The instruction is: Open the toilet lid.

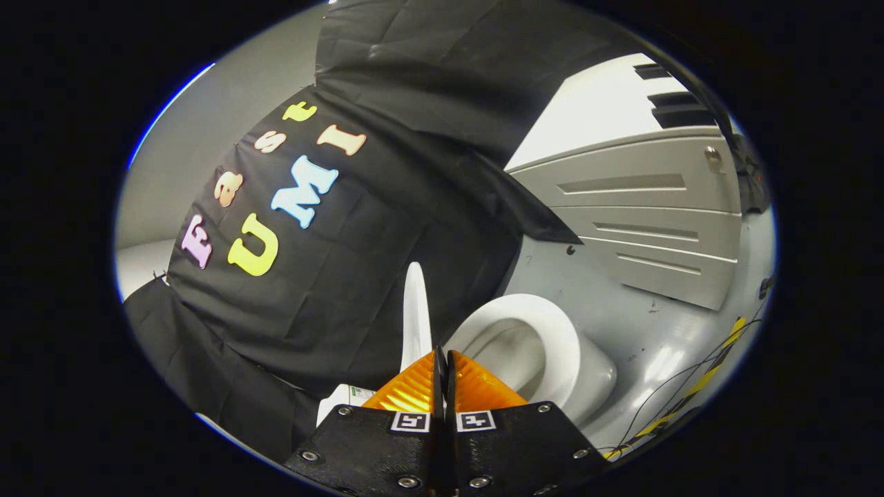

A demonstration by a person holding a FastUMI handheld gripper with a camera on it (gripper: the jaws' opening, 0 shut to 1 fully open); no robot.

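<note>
Toilet lid (414, 314) raised, standing near upright and seen edge-on, just ahead of the tongs (442, 359). The tongs are clenched, fingers meeting with nothing visible between them; whether their tips touch the lid cannot be told. Beside the lid, the open toilet bowl (552, 345) with its seat ring down. Beyond, grey floor (656, 331), a drawer cabinet (649, 221), cables (690, 393) on the floor.

The gripper (442, 362) fingers hide the toilet lid's (414, 314) lower edge and part of the bowl (545, 345); whether they pinch the lid is unclear.
</note>
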